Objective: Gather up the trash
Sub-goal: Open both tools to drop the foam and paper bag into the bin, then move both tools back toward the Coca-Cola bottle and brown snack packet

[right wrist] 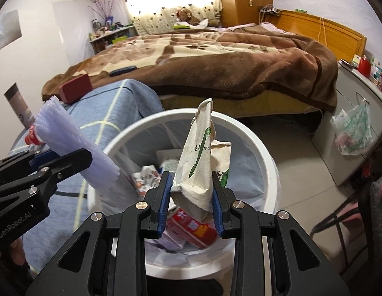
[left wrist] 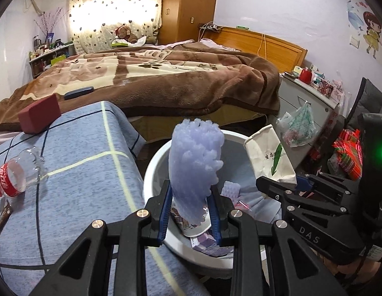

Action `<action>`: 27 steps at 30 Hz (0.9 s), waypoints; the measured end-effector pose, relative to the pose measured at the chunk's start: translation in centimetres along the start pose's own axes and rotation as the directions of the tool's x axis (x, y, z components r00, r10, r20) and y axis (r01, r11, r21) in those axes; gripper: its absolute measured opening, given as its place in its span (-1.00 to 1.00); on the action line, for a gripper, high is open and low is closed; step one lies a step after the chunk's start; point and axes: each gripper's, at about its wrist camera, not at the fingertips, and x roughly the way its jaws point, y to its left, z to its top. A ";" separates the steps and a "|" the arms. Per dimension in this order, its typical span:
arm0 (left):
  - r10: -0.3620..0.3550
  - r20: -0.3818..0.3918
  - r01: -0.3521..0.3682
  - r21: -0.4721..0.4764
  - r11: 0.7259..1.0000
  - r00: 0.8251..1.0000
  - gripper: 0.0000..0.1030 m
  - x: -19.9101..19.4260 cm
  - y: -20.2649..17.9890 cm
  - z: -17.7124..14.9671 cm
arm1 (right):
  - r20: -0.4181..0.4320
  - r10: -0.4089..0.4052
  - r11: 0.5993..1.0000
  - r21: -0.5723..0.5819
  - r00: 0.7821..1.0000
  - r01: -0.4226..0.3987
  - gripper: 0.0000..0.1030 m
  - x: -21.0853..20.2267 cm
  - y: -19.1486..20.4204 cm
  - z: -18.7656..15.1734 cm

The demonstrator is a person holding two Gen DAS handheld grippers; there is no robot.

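My left gripper (left wrist: 191, 197) is shut on a pale purple foam sheet (left wrist: 195, 162), held upright over the white trash bin (left wrist: 151, 170). The sheet also shows in the right wrist view (right wrist: 67, 143), at the left. My right gripper (right wrist: 191, 190) is shut on a crumpled white paper bag with green print (right wrist: 198, 162), held over the bin (right wrist: 262, 148), which holds several wrappers and cartons. The bag and right gripper also show in the left wrist view (left wrist: 269, 157), to the right of the bin. An empty clear bottle with a red label (left wrist: 18, 172) lies on the blue-covered table (left wrist: 87, 187).
A dark red box (left wrist: 39, 116) and a brown wrapper (left wrist: 2, 219) lie on the table. A bed with a brown blanket (left wrist: 166, 79) stands behind. A grey cabinet with a hanging plastic bag (left wrist: 299, 125) is at the right. A chair (right wrist: 351, 212) is at the right.
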 end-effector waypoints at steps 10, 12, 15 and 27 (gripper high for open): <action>-0.044 -0.037 0.043 -0.015 0.999 0.998 -0.39 1.5 -0.6 -0.2 | -0.059 -0.050 0.999 -0.017 0.997 0.049 -0.23 1.1 -0.8 -0.7; -0.029 -0.038 0.028 -0.004 1.000 0.999 -0.29 1.5 -0.7 -0.2 | -0.060 -0.056 0.998 -0.020 0.997 0.055 -0.05 1.0 -0.8 -0.7; -0.034 -0.037 0.033 -0.012 0.999 0.999 -0.06 1.4 -0.6 -0.3 | -0.060 -0.052 0.998 -0.022 0.997 0.051 -0.01 0.9 -0.9 -0.8; -0.003 -0.007 0.003 -0.023 1.000 1.000 0.00 -0.2 0.4 -0.5 | -0.012 -0.045 0.999 0.014 0.999 0.045 -0.01 -0.6 -1.1 -0.7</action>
